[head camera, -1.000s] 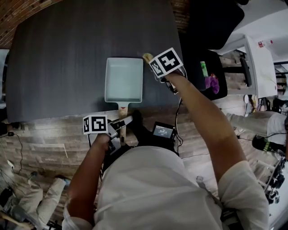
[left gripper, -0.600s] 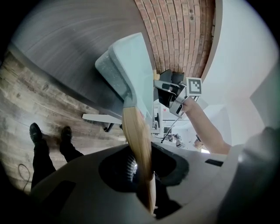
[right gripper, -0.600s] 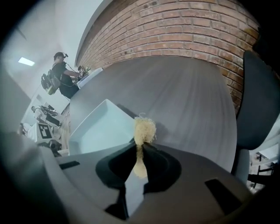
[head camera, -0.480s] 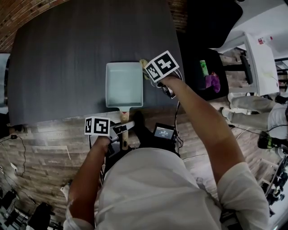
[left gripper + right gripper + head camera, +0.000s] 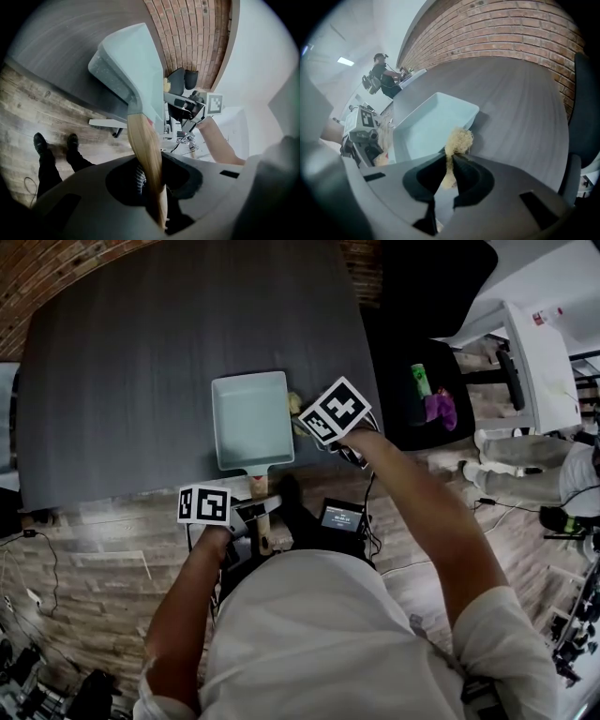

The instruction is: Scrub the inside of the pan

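A pale blue-green rectangular pan [image 5: 251, 418] lies near the front edge of the dark table [image 5: 122, 371], its wooden handle [image 5: 259, 489] sticking out over the edge. My left gripper [image 5: 251, 514] is shut on that handle [image 5: 144, 150], and the left gripper view looks up along it at the pan [image 5: 125, 65]. My right gripper [image 5: 300, 411] is shut on a tuft of yellowish fibrous scrubber [image 5: 458, 140]. The tuft sits at the pan's right rim, beside the pan's inside [image 5: 424, 124]. In the head view the marker cube hides most of the scrubber [image 5: 293, 402].
A black chair [image 5: 427, 324] stands right of the table, with a white desk beyond it. A small device with a screen [image 5: 339, 514] hangs at the person's waist. A brick wall lies behind the table. Another person [image 5: 383, 70] works far off.
My right gripper with the scrubber has come from the pan's far right corner down along its right rim, towards me. The pan has turned slightly and shifted a little left. My left gripper keeps its hold.
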{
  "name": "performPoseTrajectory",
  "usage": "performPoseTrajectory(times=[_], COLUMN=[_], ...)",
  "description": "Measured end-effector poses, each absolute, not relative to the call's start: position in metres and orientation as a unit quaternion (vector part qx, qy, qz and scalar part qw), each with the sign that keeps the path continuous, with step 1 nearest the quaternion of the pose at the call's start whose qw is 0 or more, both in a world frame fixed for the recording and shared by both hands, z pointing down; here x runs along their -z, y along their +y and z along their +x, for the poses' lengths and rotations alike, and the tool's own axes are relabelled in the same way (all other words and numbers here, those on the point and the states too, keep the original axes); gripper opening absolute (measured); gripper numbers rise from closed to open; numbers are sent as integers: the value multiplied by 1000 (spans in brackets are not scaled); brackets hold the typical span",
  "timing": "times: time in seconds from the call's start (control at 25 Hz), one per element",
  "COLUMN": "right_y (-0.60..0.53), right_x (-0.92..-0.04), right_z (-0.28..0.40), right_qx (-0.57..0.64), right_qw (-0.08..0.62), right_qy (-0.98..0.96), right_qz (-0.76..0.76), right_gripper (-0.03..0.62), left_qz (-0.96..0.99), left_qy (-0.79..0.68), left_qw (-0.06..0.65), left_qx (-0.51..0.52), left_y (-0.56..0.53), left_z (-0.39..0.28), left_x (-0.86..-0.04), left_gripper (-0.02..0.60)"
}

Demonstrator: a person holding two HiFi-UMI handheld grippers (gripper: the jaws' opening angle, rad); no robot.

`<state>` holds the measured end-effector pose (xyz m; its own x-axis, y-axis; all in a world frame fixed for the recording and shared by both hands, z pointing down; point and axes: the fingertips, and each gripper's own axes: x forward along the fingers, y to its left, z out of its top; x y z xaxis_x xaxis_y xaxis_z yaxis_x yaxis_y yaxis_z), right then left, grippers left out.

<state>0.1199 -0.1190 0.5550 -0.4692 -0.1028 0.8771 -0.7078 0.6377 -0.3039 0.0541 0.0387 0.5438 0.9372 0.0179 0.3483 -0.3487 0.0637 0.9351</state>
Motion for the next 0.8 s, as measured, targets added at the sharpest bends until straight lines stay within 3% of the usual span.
performPoseTrajectory(times=[0.8], right_y=[-38], right_x=[-557], right_z=[107], right_qx=[-325], right_qw=[430], right_qy=[-809], right_qz=[233], right_gripper=[46], left_qz=[669], left_qy=[-124], left_qw=[718], left_qx=[-146], left_y=[40], left_z=[57], left_x=[-550], left_gripper=[87])
